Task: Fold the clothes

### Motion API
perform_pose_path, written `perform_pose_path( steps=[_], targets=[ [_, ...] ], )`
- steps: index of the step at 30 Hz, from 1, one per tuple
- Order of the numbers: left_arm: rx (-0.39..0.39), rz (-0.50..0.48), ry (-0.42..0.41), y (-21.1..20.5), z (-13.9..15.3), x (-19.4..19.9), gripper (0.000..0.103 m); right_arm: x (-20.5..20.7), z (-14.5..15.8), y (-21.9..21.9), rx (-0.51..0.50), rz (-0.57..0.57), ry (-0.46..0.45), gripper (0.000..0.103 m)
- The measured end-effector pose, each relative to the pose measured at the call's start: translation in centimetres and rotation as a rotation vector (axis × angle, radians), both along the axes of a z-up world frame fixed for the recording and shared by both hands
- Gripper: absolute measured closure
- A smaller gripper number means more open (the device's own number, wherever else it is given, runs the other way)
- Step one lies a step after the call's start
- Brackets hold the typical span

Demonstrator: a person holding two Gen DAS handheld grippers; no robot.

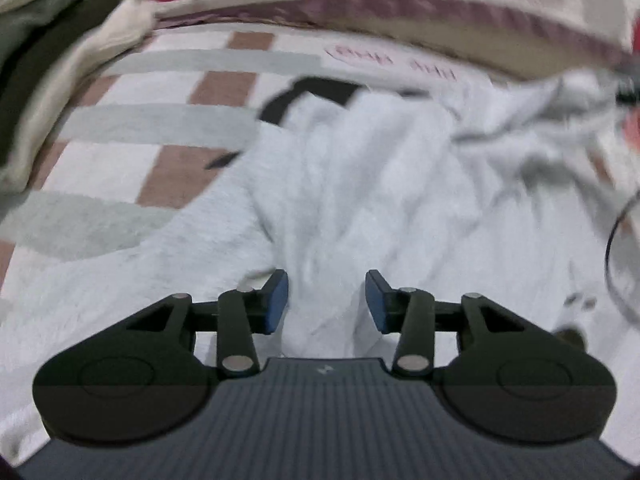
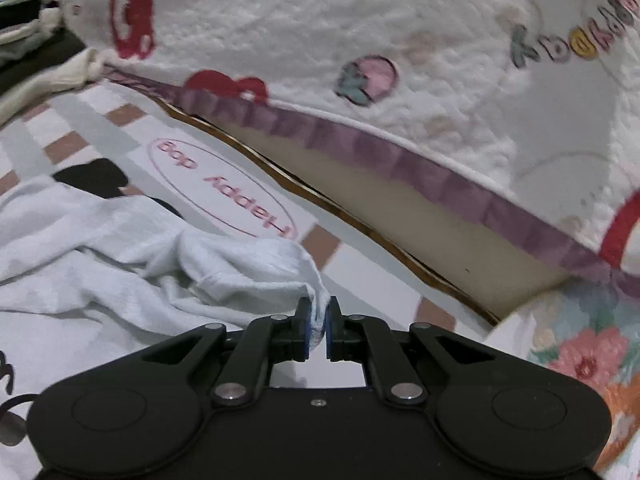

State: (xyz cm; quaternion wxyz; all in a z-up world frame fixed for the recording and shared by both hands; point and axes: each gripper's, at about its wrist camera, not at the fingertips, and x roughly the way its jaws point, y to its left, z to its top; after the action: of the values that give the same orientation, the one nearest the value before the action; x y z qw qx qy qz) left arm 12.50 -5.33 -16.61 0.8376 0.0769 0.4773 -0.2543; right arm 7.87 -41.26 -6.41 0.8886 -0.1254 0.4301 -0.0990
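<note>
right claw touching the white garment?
Touching. The right wrist view shows the right claw shut on a bunched edge of the white garment, the cloth pinched between both blue pads.

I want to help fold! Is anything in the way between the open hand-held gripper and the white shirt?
Nothing visible. The left hand-held gripper is open right over the white shirt, with a ridge of cloth between its fingers. The right hand-held gripper already pinches an edge of the same shirt.

We see a home bedroom: a checked pink-and-grey bedsheet (image 2: 100, 132) and a white quilted cartoon-print blanket (image 2: 320, 32).
</note>
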Motion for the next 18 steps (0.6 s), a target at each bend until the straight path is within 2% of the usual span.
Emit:
perform_pose_path(
  steps=[2,3,4,10,14,17,18],
  targets=[
    [-0.002,-0.035,0.013,-0.2,0.0,-0.4,0.062,-0.3,-0.2,0.0,0.001,0.000,0.001,0.095],
    [-0.003,-0.052,0.019,-0.3,0.0,-0.7,0.083,-0.4,-0.2,0.1,0.001,0.003,-0.001,0.095],
    [-0.004,-0.070,0.025,-0.3,0.0,-0.9,0.094,-0.5,-0.1,0.2,-0.001,0.008,-0.009,0.095],
    [0.008,-0.169,0.035,-1.2,0.4,-2.8,0.095,-1.1,0.8,0.7,-0.001,0.048,-0.061,0.095],
    [0.067,-0.218,0.024,-2.1,0.0,-4.2,0.094,-1.1,0.6,0.7,-0.017,0.041,-0.051,0.095],
    [0.071,-0.225,0.002,-2.4,0.2,-4.4,0.092,-1.1,0.4,0.5,-0.035,0.026,-0.036,0.095],
    [0.071,-0.206,0.003,-2.3,0.1,-4.2,0.095,-1.0,0.2,0.3,-0.040,0.017,-0.027,0.095]
  ],
)
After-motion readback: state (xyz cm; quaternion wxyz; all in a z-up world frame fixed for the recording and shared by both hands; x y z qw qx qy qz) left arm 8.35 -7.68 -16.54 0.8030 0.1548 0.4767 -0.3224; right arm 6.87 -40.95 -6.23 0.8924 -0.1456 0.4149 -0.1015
